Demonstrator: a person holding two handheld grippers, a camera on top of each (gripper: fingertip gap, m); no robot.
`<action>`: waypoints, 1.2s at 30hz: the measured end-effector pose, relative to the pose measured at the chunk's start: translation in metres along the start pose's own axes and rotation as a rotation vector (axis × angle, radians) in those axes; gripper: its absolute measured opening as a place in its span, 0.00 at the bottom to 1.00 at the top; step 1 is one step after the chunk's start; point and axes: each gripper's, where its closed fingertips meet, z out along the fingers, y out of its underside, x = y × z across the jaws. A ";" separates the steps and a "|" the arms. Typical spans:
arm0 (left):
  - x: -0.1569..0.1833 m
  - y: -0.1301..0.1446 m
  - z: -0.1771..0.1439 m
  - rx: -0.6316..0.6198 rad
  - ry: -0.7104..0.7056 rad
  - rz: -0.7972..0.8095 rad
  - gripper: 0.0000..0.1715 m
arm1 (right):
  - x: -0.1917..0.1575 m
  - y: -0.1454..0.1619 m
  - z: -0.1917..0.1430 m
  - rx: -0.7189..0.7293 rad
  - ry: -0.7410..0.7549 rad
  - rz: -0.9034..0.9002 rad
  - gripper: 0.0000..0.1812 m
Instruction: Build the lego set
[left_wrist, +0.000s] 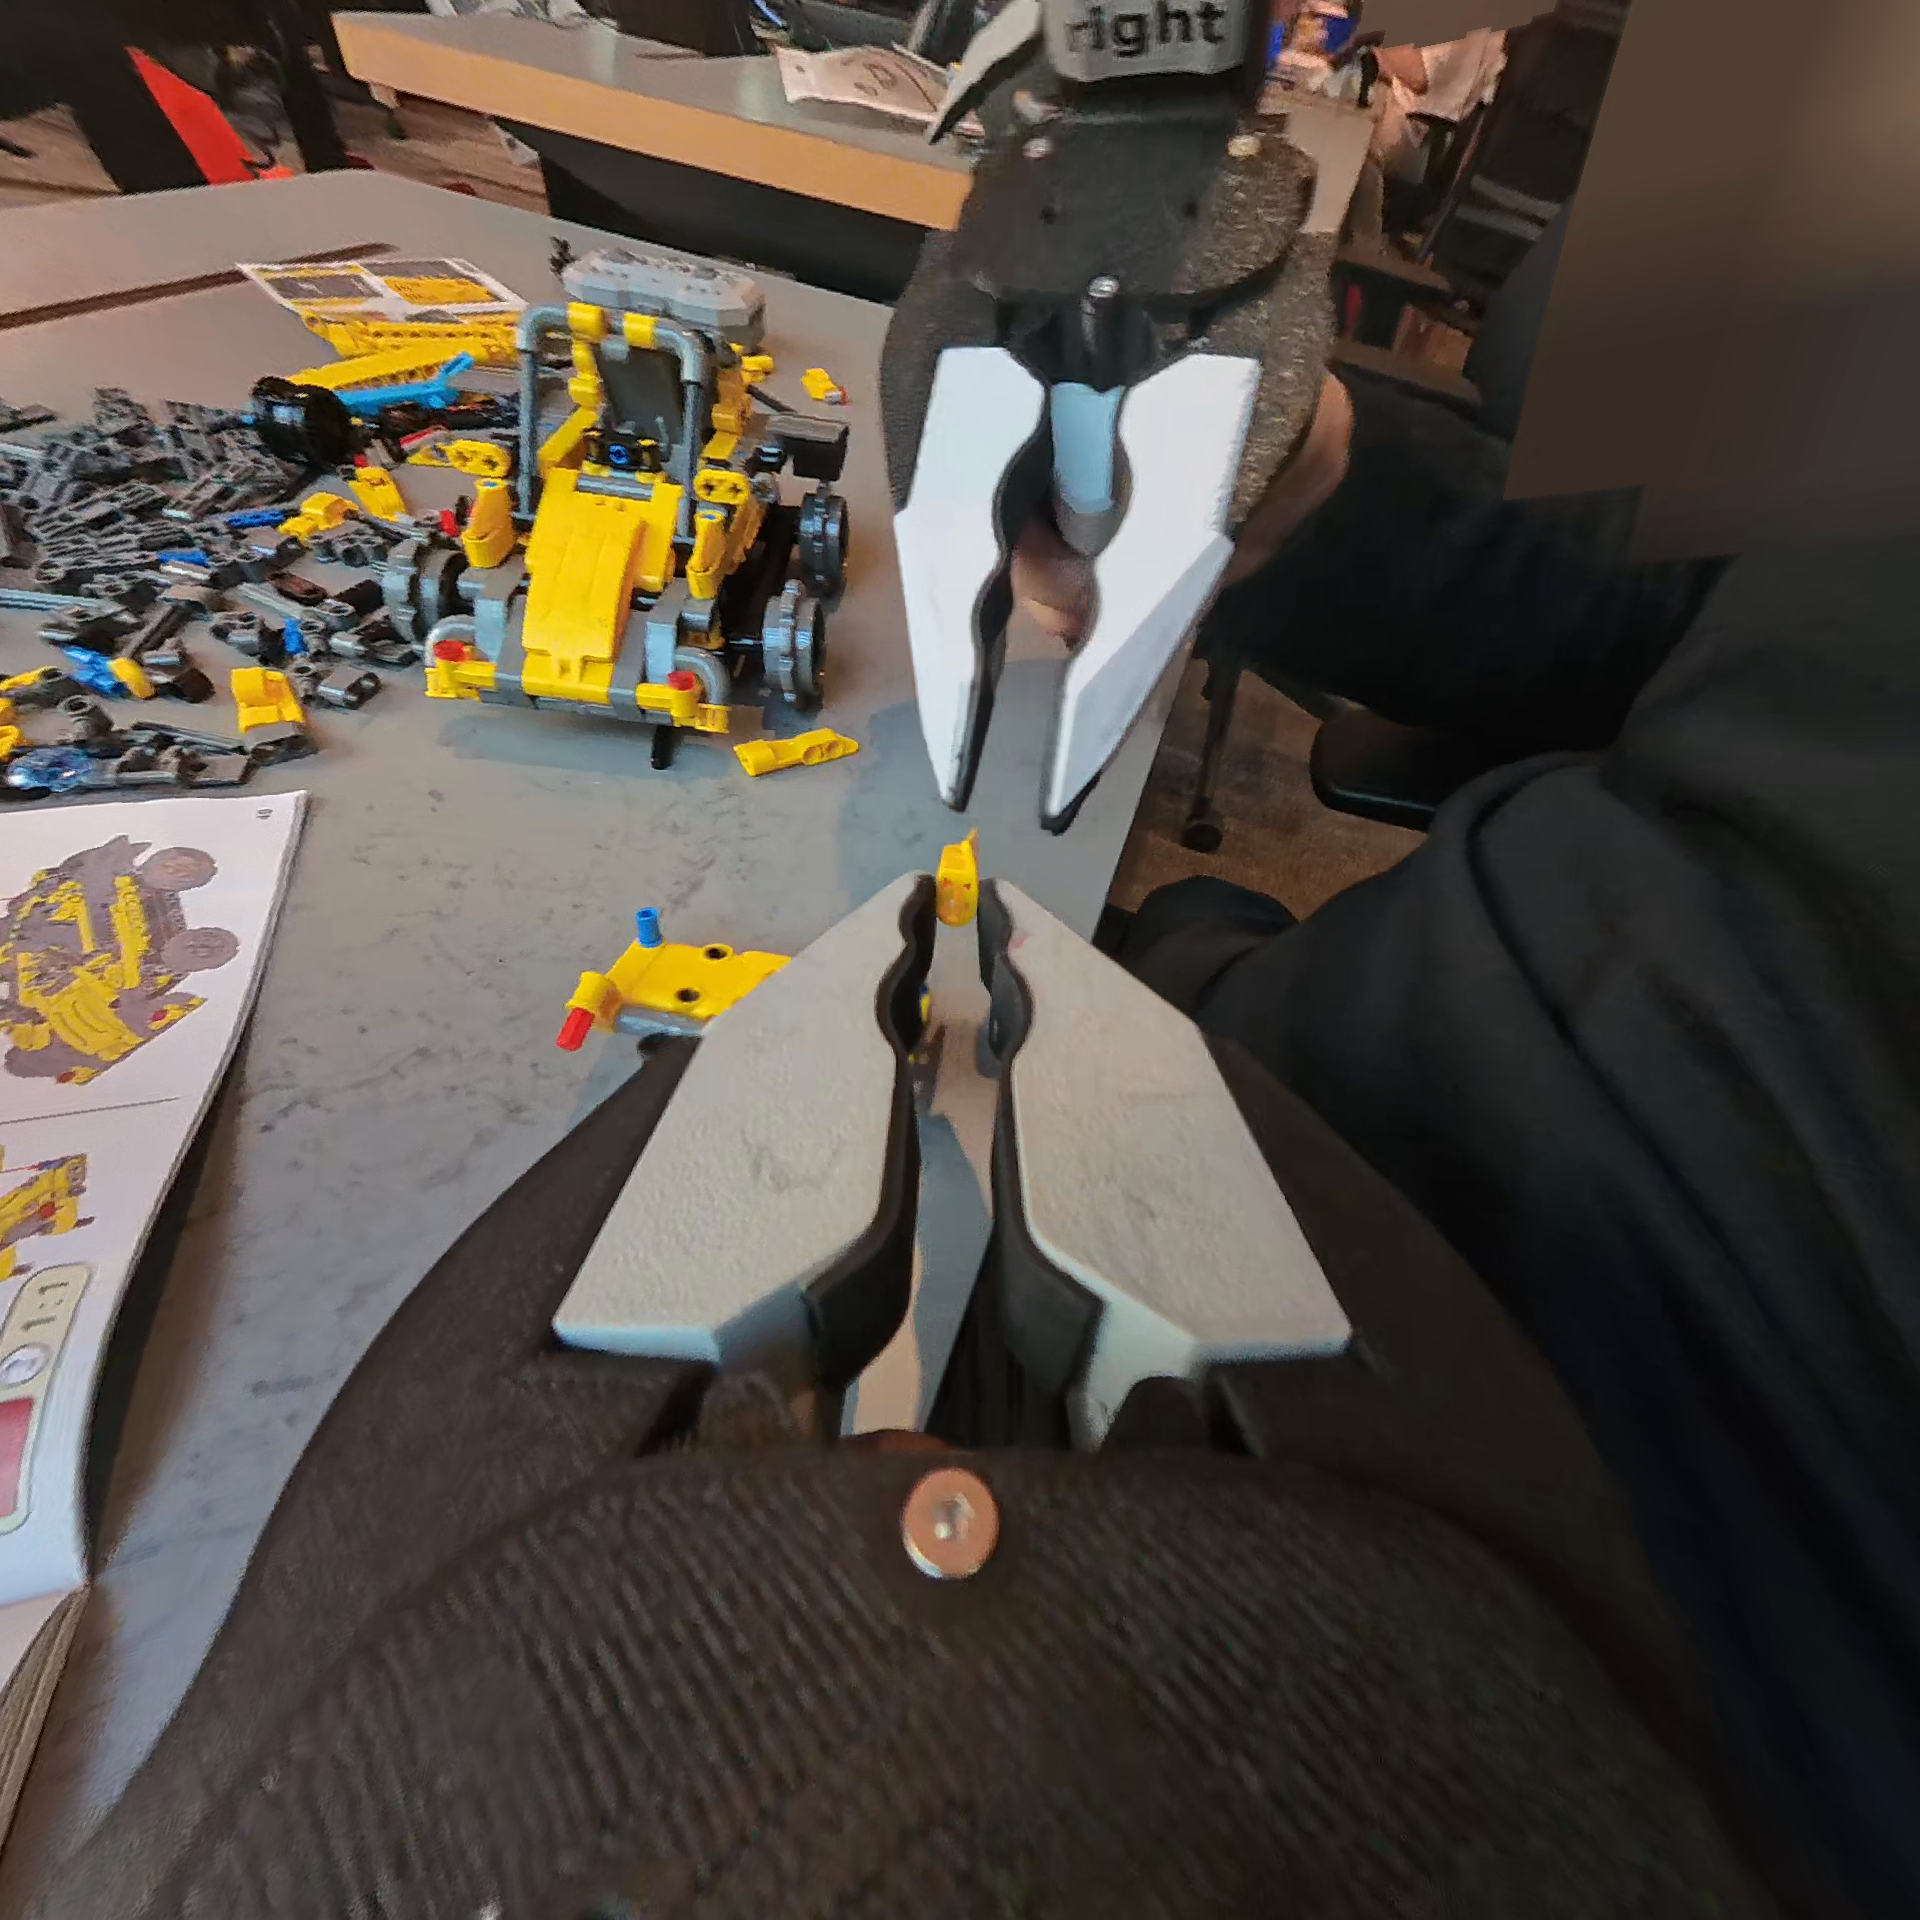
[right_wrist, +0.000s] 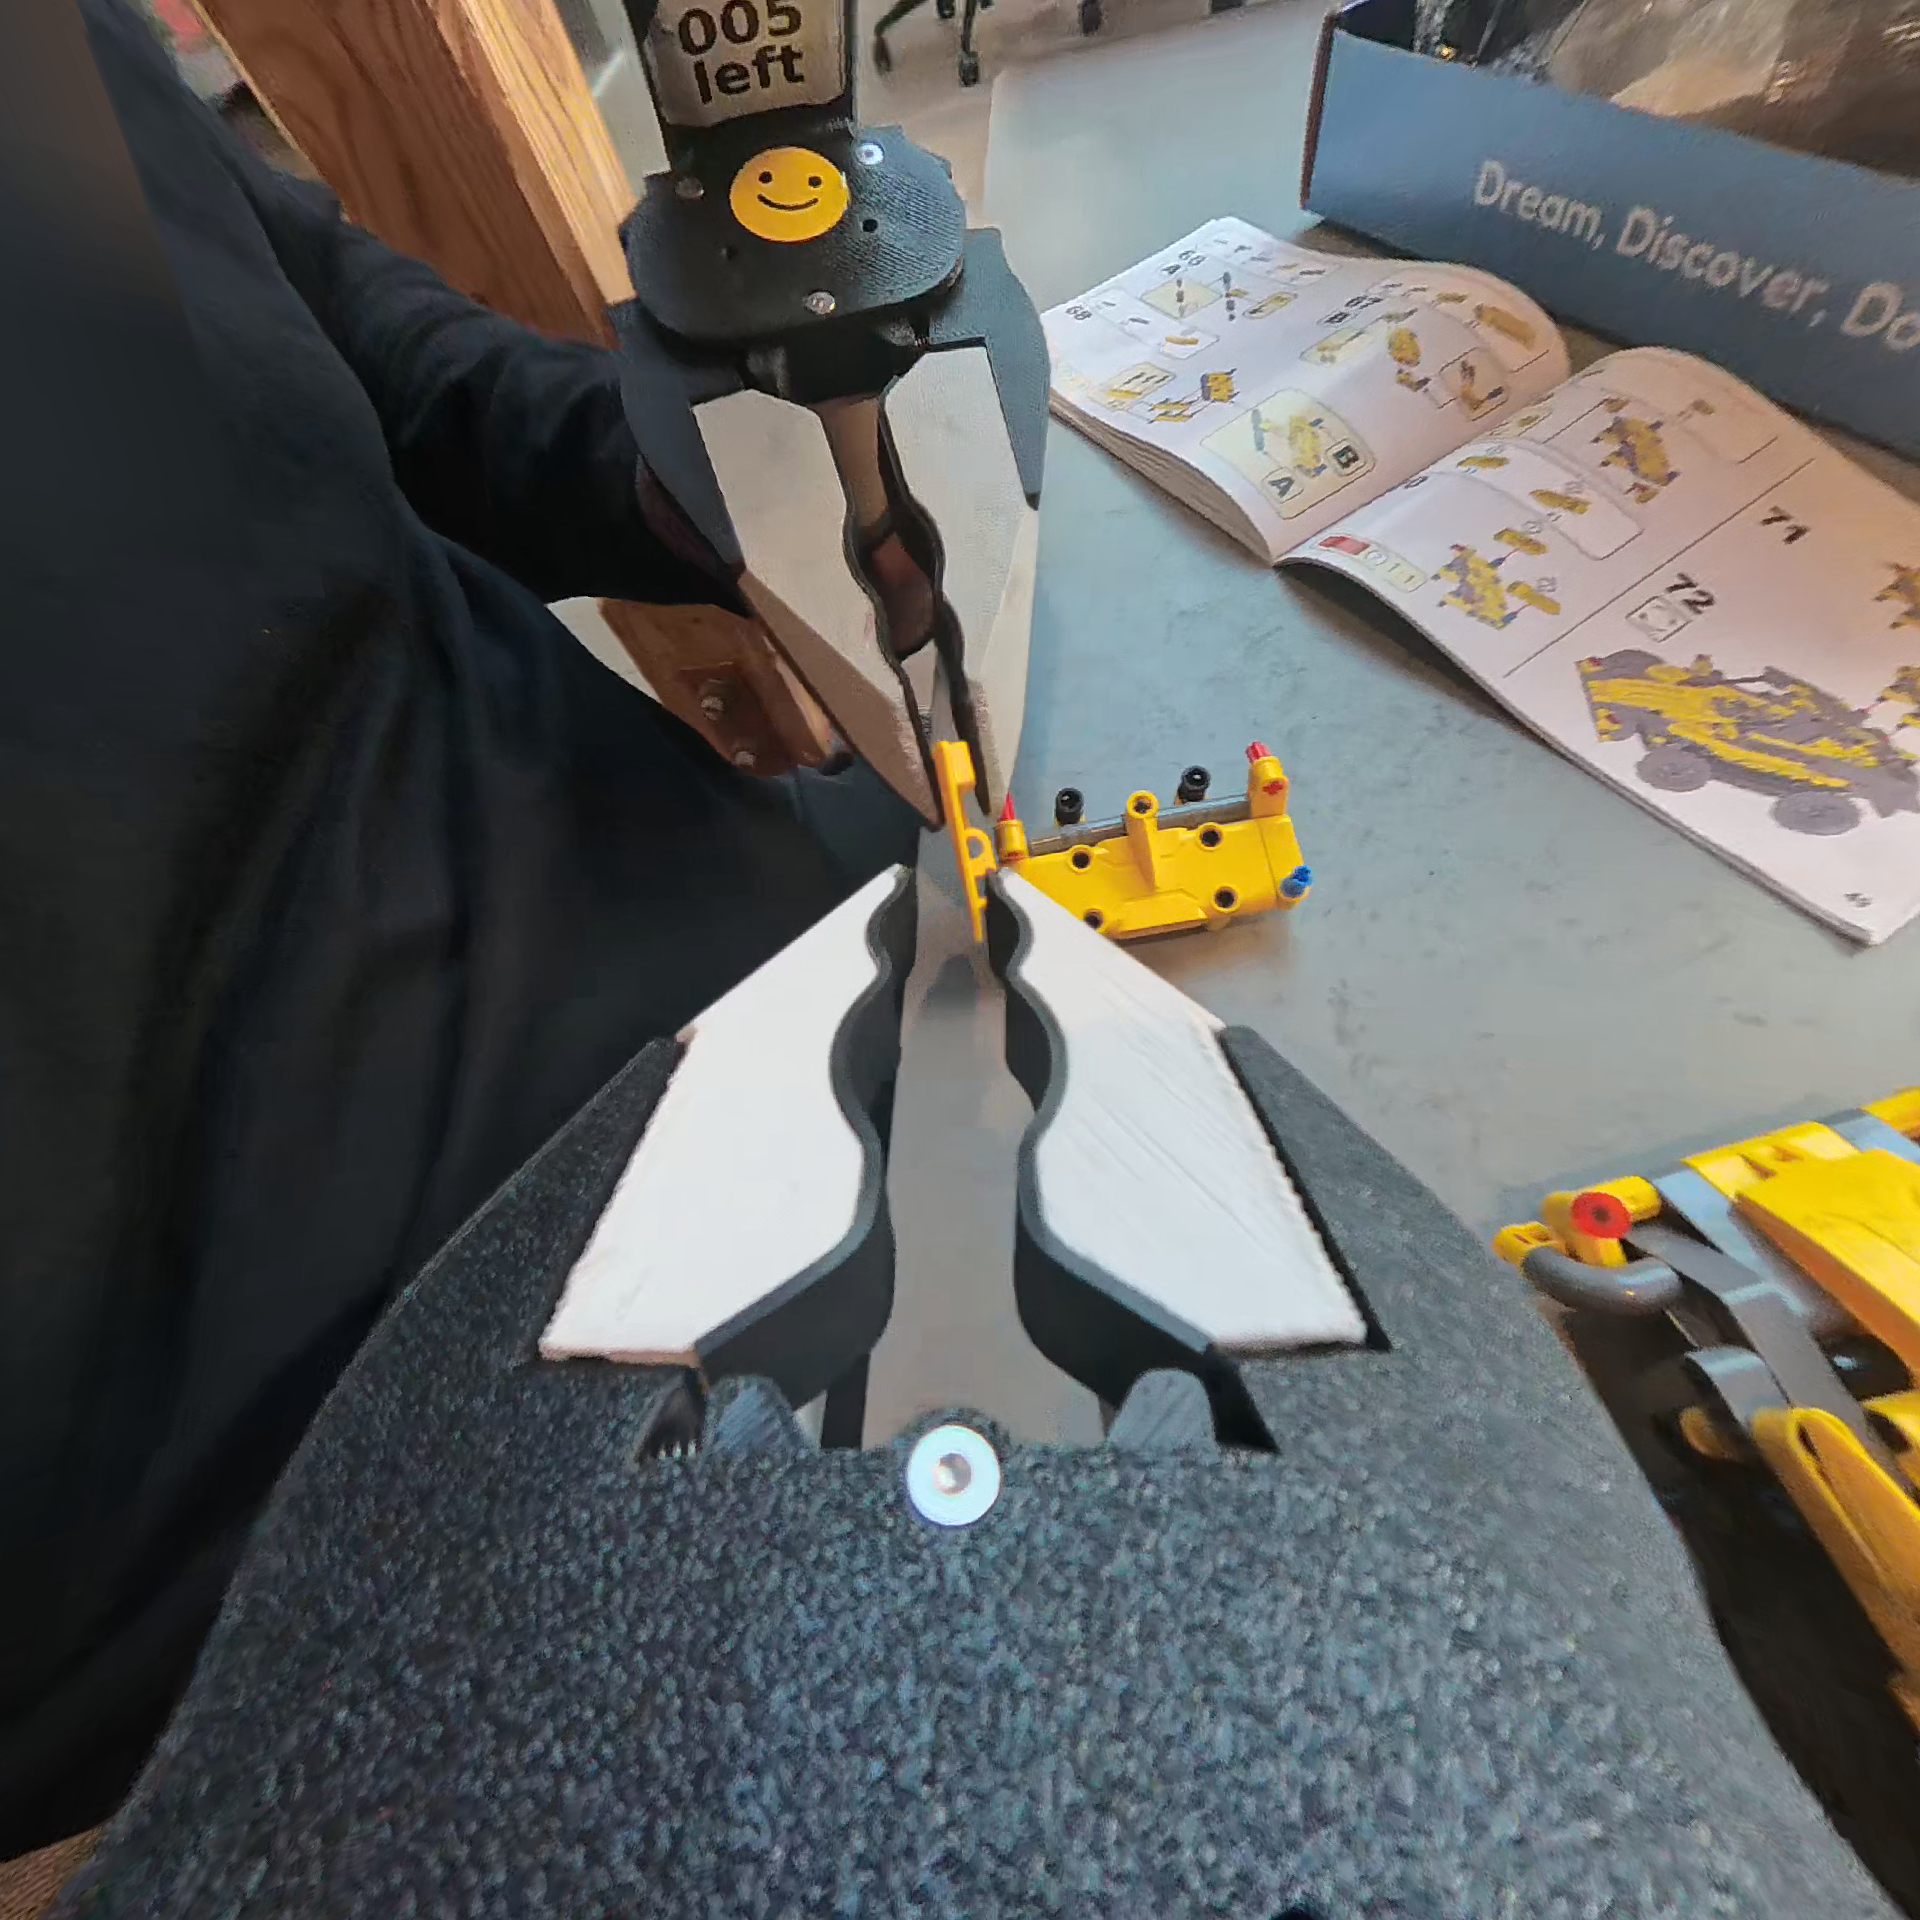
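My left gripper (left_wrist: 956, 891) is shut on a small yellow beam piece (left_wrist: 956, 868), held at its fingertips above the table's near edge. In the right wrist view the left gripper (right_wrist: 958, 802) points down at me and holds the piece (right_wrist: 968, 831) upright. My right gripper (right_wrist: 951, 878) is open. The piece's lower end hangs between its fingertips, close to the right finger, and the jaws are not closed on it. In the left wrist view the right gripper (left_wrist: 1003, 816) hovers tip to tip just beyond the piece. A yellow sub-assembly (left_wrist: 675, 977) (right_wrist: 1164, 873) with pins lies on the table beside them.
A yellow and grey vehicle model (left_wrist: 613, 540) (right_wrist: 1766, 1299) stands on the grey table (left_wrist: 468, 883). A pile of loose parts (left_wrist: 156, 540) lies at far left. An open instruction booklet (left_wrist: 104, 987) (right_wrist: 1507, 520), a blue box (right_wrist: 1610, 229) and a wooden post (right_wrist: 436, 156) are nearby. Left and right tips are no more than a few centimetres apart.
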 end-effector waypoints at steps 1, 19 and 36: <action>-0.004 0.000 -0.001 0.003 -0.020 -0.008 0.02 | 0.002 0.001 -0.001 -0.006 0.019 -0.004 0.09; -0.004 -0.007 -0.005 0.089 0.003 -0.071 0.02 | 0.008 -0.009 0.005 0.048 0.028 -0.009 0.00; 0.013 -0.018 -0.019 0.157 -0.021 0.320 0.02 | -0.009 -0.018 0.004 0.027 0.127 -0.296 0.07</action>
